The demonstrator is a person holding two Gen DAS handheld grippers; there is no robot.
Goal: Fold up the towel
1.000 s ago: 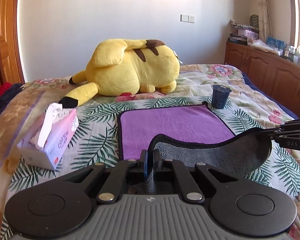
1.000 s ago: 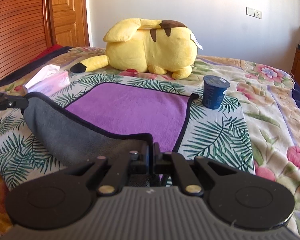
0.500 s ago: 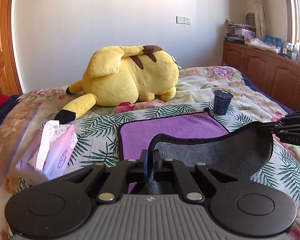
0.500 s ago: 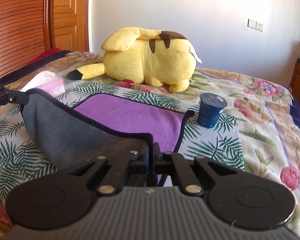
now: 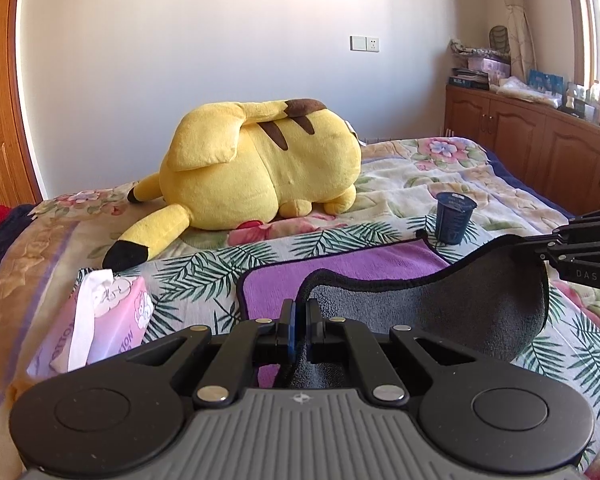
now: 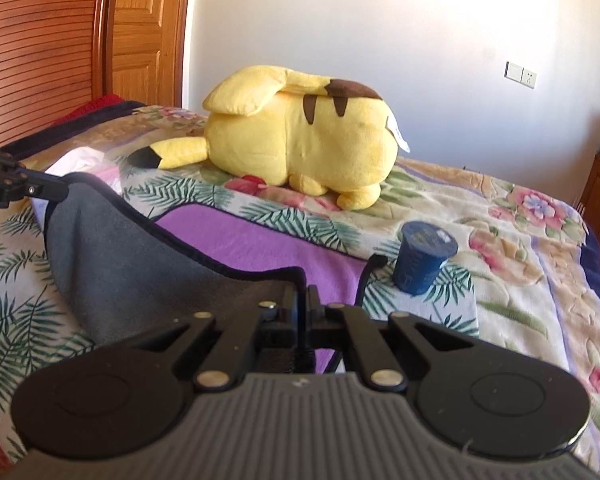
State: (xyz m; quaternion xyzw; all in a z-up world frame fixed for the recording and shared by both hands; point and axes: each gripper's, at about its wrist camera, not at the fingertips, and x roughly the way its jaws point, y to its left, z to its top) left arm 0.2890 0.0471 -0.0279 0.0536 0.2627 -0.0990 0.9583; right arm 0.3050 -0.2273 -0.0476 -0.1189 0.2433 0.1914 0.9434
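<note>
Your left claw (image 5: 299, 322) and right claw (image 6: 302, 309) each pinch a near corner of the towel (image 5: 340, 276), lifted above the bed (image 5: 400, 184). The blue cup (image 6: 422, 258) stands beside its far corner; tissues poke from the tissue box (image 5: 108, 320).

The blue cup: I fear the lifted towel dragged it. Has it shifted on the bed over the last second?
No. The blue cup stands by the same palm-leaf print, just off the towel far corner; only the cameras have moved.
</note>
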